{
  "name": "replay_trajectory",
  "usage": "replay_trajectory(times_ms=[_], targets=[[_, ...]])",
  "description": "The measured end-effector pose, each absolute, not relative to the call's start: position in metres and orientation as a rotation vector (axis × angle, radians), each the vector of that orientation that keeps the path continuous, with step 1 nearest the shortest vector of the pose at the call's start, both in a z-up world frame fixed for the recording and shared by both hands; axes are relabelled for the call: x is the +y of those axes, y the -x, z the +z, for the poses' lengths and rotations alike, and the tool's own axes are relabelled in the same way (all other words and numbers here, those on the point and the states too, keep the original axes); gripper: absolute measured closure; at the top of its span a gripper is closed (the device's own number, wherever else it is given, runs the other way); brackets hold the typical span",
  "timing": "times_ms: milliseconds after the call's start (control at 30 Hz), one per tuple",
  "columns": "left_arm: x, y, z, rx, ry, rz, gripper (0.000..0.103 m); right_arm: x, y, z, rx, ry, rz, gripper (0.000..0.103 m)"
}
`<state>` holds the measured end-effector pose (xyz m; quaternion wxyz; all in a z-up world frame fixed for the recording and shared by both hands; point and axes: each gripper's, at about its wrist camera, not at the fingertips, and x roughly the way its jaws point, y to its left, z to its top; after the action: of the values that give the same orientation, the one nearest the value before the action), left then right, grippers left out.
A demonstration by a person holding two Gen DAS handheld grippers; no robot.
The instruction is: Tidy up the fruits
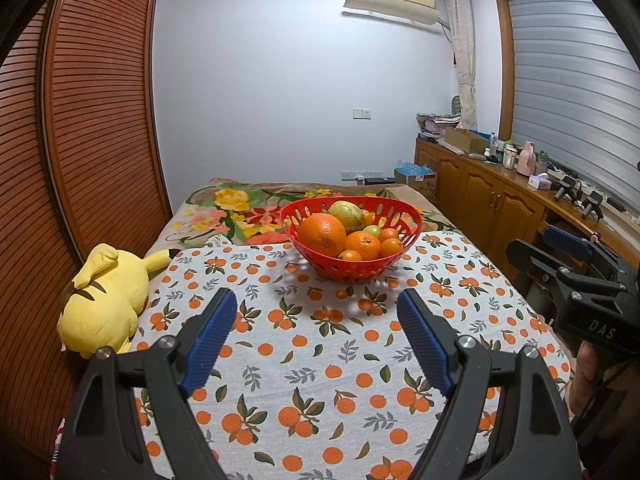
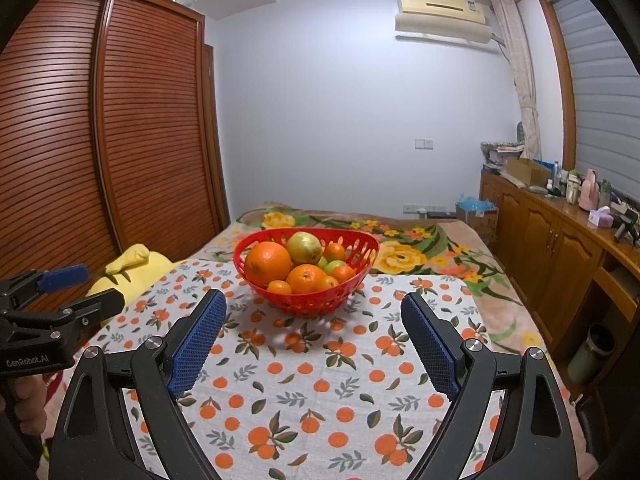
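A red slotted basket (image 1: 392, 216) stands on the orange-print cloth (image 1: 312, 364), also in the right wrist view (image 2: 256, 246). It holds a large orange (image 1: 322, 234), a yellow-green pear (image 1: 346, 214), a small green fruit (image 1: 373, 230) and several small oranges (image 1: 362, 245). My left gripper (image 1: 318, 304) is open and empty, short of the basket. My right gripper (image 2: 314, 306) is open and empty, also short of the basket. The right gripper shows at the right edge of the left wrist view (image 1: 576, 264); the left one shows at the left edge of the right wrist view (image 2: 60, 292).
A yellow plush toy (image 1: 106, 300) lies at the cloth's left edge. A flowered blanket (image 1: 236, 208) lies behind the basket. A slatted wooden wardrobe (image 1: 80, 128) stands on the left. A wooden cabinet (image 1: 492, 196) with clutter runs along the right.
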<state>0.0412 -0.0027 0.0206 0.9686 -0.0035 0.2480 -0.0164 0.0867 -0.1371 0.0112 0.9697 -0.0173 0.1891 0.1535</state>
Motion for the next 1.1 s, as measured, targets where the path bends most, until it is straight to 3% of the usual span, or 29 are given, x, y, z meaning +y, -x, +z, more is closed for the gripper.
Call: replay_trajectory(times_ms=[1100], targets=[[0.0003, -0.0412, 0.0205, 0.497, 0.007, -0.032, 0.019, -0.1368, -0.0871, 0.0116, 0.383, 0.034, 0.31, 0.012]])
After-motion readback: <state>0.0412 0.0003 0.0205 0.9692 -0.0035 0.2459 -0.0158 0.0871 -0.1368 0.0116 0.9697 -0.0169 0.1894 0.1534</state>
